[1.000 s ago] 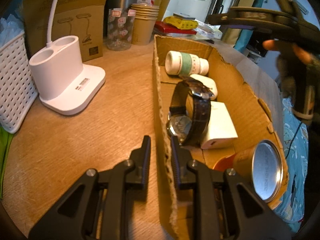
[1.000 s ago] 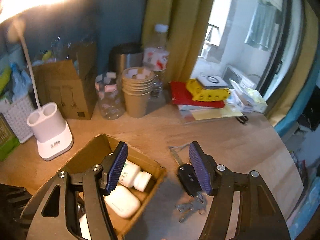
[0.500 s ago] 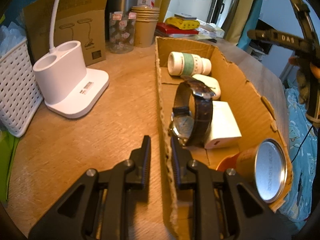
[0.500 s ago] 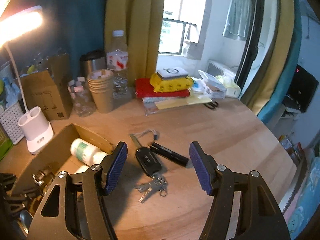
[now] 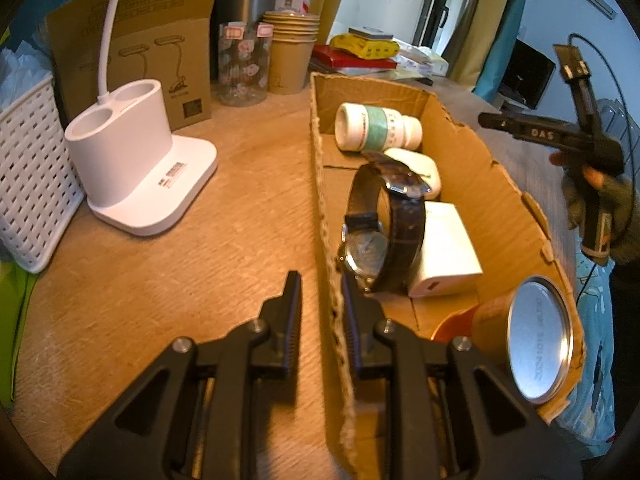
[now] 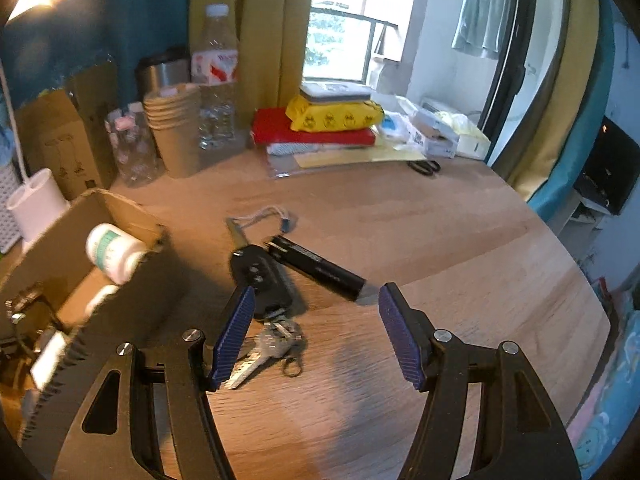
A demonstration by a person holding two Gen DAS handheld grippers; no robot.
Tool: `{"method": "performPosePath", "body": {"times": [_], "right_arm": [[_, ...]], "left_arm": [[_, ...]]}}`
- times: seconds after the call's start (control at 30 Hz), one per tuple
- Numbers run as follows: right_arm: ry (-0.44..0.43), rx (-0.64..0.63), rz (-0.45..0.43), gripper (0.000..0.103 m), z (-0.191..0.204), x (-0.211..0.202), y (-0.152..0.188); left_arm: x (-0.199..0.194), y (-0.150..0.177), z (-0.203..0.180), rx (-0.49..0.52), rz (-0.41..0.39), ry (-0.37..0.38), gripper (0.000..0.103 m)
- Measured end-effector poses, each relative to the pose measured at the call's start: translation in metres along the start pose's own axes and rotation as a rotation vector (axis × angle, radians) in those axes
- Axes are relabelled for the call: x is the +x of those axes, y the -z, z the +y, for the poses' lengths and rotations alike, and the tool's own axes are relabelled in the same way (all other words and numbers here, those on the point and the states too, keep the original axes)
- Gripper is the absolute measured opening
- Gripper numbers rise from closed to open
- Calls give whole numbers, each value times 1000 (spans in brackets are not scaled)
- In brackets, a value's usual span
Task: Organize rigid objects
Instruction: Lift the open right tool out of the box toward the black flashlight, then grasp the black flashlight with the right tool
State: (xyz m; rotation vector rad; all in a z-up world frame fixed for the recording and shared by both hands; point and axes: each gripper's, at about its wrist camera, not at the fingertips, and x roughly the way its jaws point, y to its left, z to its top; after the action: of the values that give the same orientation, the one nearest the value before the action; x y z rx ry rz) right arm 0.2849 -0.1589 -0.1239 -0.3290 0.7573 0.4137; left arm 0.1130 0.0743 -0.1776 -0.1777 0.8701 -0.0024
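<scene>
Two grippers: our left gripper (image 5: 320, 300) pinches the cardboard box's (image 5: 500, 196) near wall; our right gripper (image 6: 316, 332) hovers, fingers spread, above the car key (image 6: 260, 276) and flashlight (image 6: 316, 266) beside the box mid-bench (image 6: 460, 240).

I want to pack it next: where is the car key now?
Right wrist view: the car key lies on the table, right of the cardboard box, beside the black cylinder.

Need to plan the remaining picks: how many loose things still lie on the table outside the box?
2: a car key with its key bunch beside the cardboard box, and a black flashlight just right of it. More may be hidden.
</scene>
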Motion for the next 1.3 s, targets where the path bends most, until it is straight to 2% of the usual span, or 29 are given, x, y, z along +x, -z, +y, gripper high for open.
{"method": "performPosePath", "body": {"times": [0.3, 0.67, 1.07, 1.17, 1.27, 1.3], "right_arm": [[-28, 9, 22, 68, -24, 39, -8], [-78, -38, 102, 68, -21, 89, -18], [-99, -66, 104, 67, -15, 100, -29], [-101, -60, 105, 64, -14, 103, -29], [-101, -55, 102, 52, -13, 102, -29], [-97, -53, 102, 45, -12, 101, -29]], "left_arm": [[0, 1, 0, -1, 0, 3, 21], [0, 1, 0, -2, 1, 7, 21], [0, 1, 0, -1, 1, 8, 21], [0, 1, 0, -2, 1, 7, 21], [0, 1, 0, -2, 1, 8, 21], [0, 1, 0, -2, 1, 8, 21]]}}
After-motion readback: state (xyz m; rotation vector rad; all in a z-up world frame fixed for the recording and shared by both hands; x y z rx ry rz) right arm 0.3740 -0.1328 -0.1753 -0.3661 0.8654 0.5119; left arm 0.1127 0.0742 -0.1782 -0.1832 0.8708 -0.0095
